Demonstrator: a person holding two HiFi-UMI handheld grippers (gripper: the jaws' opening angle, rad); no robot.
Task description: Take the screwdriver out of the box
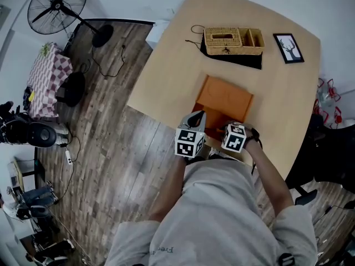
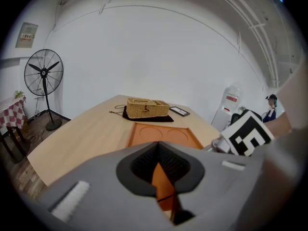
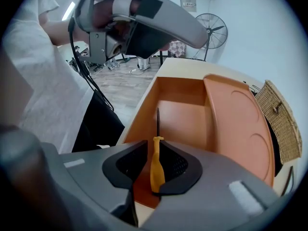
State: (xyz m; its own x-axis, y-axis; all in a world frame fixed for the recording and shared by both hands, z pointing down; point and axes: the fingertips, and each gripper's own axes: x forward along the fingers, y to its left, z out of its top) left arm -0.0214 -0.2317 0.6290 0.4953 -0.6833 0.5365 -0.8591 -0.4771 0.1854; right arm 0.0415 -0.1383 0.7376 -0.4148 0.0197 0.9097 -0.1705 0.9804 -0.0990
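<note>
Right gripper (image 3: 150, 144) is down in the open orange box (image 3: 179, 88), jaws released and straddling the screwdriver (image 3: 155, 165), which lies flat on the box floor along the wall by the desk's near edge. It looks light and stiff, with a smooth yellow handle that could slip, so the thick middle of the handle is the place to pinch. Left gripper (image 2: 157, 147) hovers alongside, jaws clenched, apparently on nothing. The desk (image 1: 172, 65) is pale wood, with a wicker basket (image 1: 233, 40) at the far edge, plank floor (image 1: 116, 143) and a fan (image 1: 57, 5) beyond.
</note>
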